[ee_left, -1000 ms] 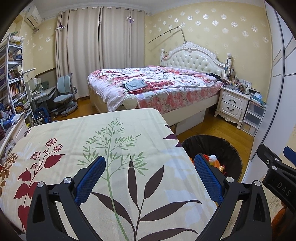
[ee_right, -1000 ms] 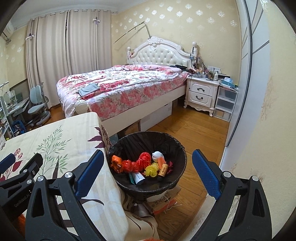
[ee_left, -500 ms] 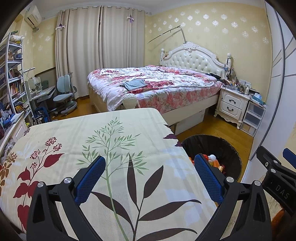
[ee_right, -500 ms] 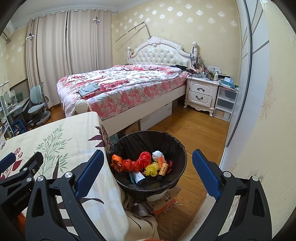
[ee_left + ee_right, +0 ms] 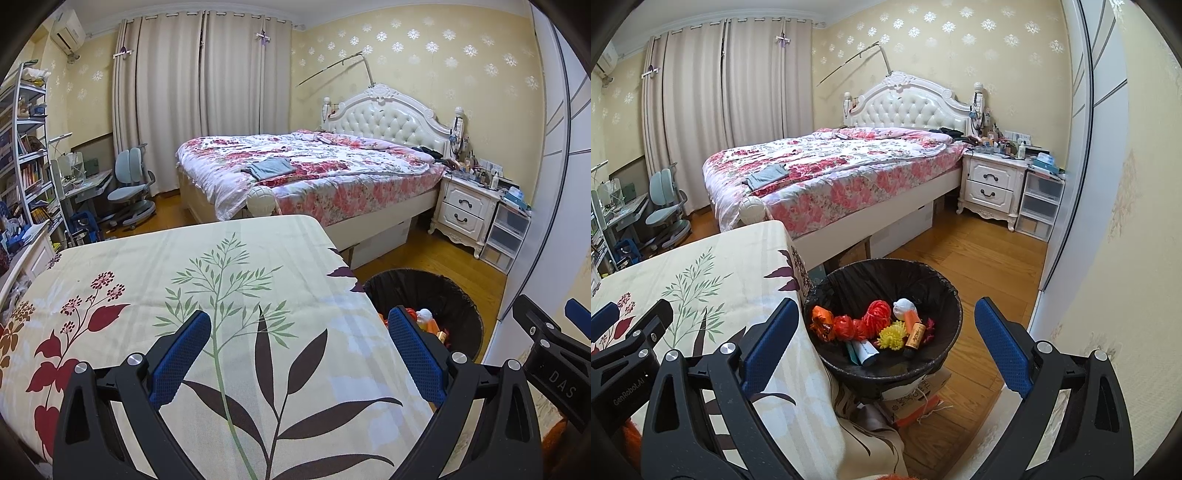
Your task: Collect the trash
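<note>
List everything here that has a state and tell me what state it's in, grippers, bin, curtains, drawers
left gripper: open, holding nothing, above the tablecloth
right gripper: open, holding nothing, over the trash bin
trash bin: lined with a black bag, partly filled with colourful trash
tablecloth: no trash visible on it
curtains: drawn shut
nightstand drawers: both closed
bed: made, a grey garment lying on top

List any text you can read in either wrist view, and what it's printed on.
"DAS": on the right gripper body, cut off, in the left wrist view.
"GenRobot.AI": on the left gripper body, in the right wrist view.
Brown bottle label in the trash bin: too small to read.
Cardboard box under the bin: print blurred.
</note>
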{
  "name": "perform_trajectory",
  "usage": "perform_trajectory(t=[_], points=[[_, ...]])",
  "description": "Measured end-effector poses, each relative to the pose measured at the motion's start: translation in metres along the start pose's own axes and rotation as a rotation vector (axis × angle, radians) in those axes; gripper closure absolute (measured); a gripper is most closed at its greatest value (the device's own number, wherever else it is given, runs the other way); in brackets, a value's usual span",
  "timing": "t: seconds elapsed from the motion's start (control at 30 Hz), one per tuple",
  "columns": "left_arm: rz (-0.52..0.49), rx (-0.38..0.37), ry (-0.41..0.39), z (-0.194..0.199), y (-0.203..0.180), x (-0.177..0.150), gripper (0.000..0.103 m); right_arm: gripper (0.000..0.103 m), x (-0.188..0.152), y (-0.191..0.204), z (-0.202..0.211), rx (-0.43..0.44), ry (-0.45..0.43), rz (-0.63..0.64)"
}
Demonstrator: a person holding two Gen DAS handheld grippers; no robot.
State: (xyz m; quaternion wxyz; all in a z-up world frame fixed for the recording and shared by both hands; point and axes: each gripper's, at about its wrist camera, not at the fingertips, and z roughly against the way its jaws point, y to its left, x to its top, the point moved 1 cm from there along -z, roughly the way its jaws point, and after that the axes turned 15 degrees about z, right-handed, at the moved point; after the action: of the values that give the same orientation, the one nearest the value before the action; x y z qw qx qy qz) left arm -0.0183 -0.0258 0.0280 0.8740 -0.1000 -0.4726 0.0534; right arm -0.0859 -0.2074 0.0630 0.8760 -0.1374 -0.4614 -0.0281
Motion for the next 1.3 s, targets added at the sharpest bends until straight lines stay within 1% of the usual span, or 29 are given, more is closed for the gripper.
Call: perform_trajectory(t=[0.83, 1.3], points=[[0.02, 0.007, 0.007, -0.0013, -0.0003, 0.0033, 0.007, 0.009, -0.0032, -0.0033, 0.0016, -0.002, 0.003, -0.003], [0.008, 0.008, -0.003, -0.0007, -0.002, 0.0019, 0.007, 0.009, -0.0063, -0.0061, 0.002, -0.001, 0.006, -0.003]])
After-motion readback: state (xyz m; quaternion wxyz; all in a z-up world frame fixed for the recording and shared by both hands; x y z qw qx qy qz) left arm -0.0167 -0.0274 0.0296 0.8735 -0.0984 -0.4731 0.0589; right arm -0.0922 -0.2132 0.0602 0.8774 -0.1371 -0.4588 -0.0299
